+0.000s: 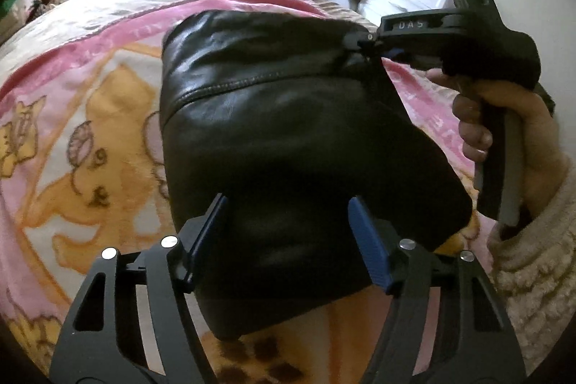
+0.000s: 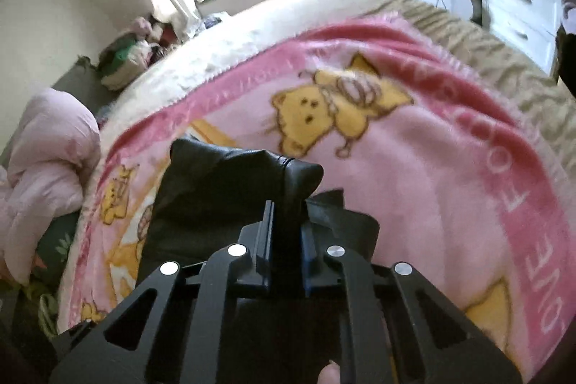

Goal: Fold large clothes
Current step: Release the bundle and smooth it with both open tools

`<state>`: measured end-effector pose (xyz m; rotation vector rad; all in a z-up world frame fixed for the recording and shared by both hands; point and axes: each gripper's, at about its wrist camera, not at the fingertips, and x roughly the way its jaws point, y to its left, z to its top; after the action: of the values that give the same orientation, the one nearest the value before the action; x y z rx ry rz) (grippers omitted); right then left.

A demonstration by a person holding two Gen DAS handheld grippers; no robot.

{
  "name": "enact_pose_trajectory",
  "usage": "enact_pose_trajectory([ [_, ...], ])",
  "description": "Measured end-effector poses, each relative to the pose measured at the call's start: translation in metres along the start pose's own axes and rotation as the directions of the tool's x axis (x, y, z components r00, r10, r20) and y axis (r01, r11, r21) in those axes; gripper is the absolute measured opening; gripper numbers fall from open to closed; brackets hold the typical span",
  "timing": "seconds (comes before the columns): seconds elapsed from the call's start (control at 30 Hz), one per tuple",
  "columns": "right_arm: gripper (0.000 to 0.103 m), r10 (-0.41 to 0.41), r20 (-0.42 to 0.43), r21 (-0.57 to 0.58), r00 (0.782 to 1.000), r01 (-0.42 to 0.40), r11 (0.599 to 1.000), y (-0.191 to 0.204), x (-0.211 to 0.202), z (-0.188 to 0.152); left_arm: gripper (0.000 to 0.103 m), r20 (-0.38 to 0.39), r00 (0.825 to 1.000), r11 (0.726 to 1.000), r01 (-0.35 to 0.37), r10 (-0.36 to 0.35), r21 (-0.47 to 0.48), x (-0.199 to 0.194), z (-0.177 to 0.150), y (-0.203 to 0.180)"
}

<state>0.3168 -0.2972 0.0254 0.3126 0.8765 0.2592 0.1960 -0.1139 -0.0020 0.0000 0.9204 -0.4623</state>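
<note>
While the right tool [image 2: 286, 222] pinches the black leather garment [image 1: 288, 139], the left tool [image 1: 288, 240] straddles it, unclosed.

Both wrist views close, angled down over bed; share black jacket [image 1: 288, 132], pink blanket [image 2: 414, 168]

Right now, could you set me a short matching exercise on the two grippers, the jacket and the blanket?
Things:
1. left gripper
2. right gripper
3. jacket
4. blanket

States:
A. pink, with yellow bears
B. shut on a fold of leather
C. black, partly lifted
D. fingers apart over the leather

Pairs: 1-D, 2-B, 3-C, 4-A
</note>
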Motion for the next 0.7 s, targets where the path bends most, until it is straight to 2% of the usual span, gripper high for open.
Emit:
enact_pose_trajectory([
  [0.1, 0.012, -0.050, -0.080, 0.021, 0.996, 0.051, 0.998, -0.016, 0.028, -0.010, 0.059, -0.006, 1.000, 1.000, 0.010, -0.010, -0.003, 0.005, 0.002, -0.003],
  [0.2, 0.020, -0.090, -0.130, 0.006, 0.987, 0.092, 0.996, -0.024, 0.051, -0.022, 0.059, -0.007, 1.000, 1.000, 0.019, -0.019, -0.016, 0.008, 0.002, -0.002],
  [0.37, 0.026, -0.069, -0.132, 0.043, 0.989, 0.075, 0.996, -0.033, 0.051, -0.026, 0.059, -0.008, 1.000, 1.000, 0.012, -0.013, -0.018, 0.009, 0.001, -0.004],
  [0.43, 0.035, -0.049, -0.105, 0.061, 0.993, 0.055, 0.997, -0.031, 0.036, -0.028, 0.059, -0.002, 1.000, 1.000, 0.010, -0.010, -0.021, 0.005, 0.001, -0.005],
  [0.5, 0.060, -0.038, -0.076, 0.062, 0.996, 0.042, 0.997, -0.028, 0.015, -0.032, 0.060, 0.003, 1.000, 1.000, 0.014, -0.014, -0.027, -0.001, -0.001, -0.006],
  [0.57, 0.069, -0.035, -0.036, 0.051, 0.999, 0.037, 0.998, -0.024, -0.006, -0.039, 0.063, 0.011, 1.000, 0.999, 0.017, -0.017, -0.034, -0.008, -0.004, -0.007],
  [0.7, 0.088, -0.012, 0.064, 0.019, 0.998, 0.010, 1.000, -0.010, -0.062, -0.067, 0.077, 0.051, 0.999, 0.999, -0.007, 0.009, -0.038, -0.033, -0.014, -0.010],
])
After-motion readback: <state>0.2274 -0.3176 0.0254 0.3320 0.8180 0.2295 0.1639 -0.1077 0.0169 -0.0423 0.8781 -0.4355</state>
